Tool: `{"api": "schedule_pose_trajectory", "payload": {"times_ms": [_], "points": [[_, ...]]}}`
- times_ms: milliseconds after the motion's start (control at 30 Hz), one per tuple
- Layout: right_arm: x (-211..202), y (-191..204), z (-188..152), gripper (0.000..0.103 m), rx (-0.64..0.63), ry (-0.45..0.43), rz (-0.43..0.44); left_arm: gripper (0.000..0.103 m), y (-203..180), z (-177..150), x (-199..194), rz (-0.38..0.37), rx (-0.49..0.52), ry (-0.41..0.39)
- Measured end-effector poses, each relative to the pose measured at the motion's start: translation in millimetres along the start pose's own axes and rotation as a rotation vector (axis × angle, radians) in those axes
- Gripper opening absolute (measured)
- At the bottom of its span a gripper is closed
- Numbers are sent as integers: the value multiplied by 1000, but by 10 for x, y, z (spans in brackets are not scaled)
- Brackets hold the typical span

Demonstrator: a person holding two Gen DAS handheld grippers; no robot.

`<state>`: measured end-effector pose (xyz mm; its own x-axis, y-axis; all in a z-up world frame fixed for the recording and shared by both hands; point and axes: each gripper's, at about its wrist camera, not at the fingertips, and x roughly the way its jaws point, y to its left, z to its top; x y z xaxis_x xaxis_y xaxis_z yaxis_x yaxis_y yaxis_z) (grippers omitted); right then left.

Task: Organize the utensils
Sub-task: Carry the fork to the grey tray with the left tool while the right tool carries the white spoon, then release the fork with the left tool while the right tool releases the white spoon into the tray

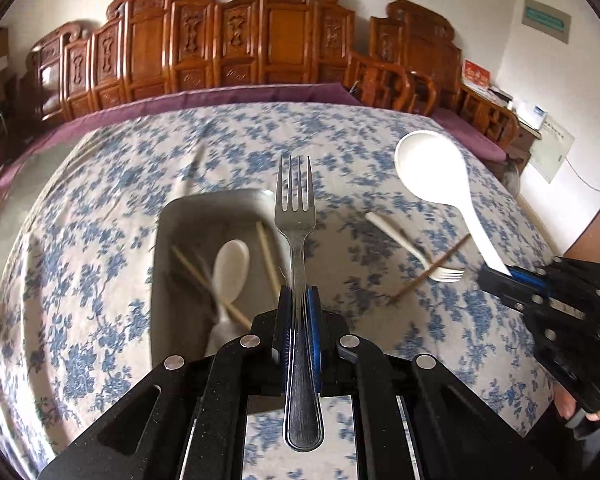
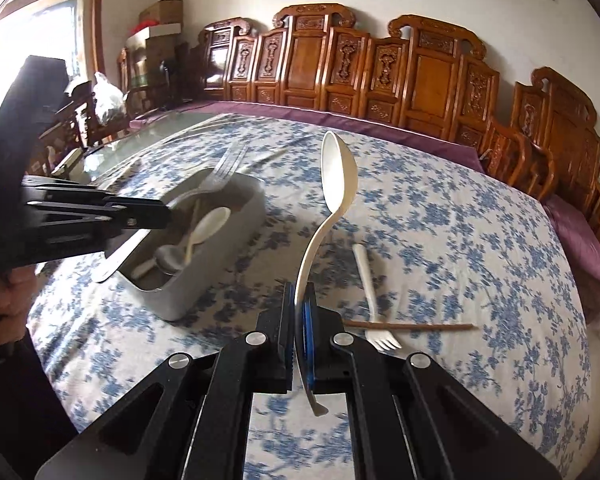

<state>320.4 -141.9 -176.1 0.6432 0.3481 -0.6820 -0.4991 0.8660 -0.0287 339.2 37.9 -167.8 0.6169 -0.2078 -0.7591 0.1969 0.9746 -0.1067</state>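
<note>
My left gripper (image 1: pixel 299 296) is shut on a metal fork (image 1: pixel 295 208), tines pointing away, held above the right side of a grey rectangular tray (image 1: pixel 168 216). The tray holds a white spoon (image 1: pixel 230 268), chopsticks (image 1: pixel 269 256) and other utensils. My right gripper (image 2: pixel 299 300) is shut on a large white spoon (image 2: pixel 337 176), bowl up, above the cloth. It shows at the right in the left wrist view (image 1: pixel 496 272). The left gripper (image 2: pixel 156 216) and its fork (image 2: pixel 224 168) show over the tray (image 2: pixel 220 256) in the right wrist view.
A white plastic fork (image 2: pixel 370 300) and a brown chopstick (image 2: pixel 412 326) lie crossed on the blue floral tablecloth (image 2: pixel 460 240), right of the tray. They also show in the left wrist view (image 1: pixel 416 252). Carved wooden chairs (image 1: pixel 228 40) line the far side.
</note>
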Motion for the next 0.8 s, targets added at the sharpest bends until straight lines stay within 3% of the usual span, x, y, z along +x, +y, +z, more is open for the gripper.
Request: {"api": "schedule_pose_trajectory", "payload": {"times_ms": [333, 800], "points": [[157, 368, 214, 5, -63, 4, 46, 7, 335, -54, 307, 55, -61, 69], [335, 420, 268, 5, -44, 41, 65, 8, 519, -15, 567, 80, -108, 120]]}}
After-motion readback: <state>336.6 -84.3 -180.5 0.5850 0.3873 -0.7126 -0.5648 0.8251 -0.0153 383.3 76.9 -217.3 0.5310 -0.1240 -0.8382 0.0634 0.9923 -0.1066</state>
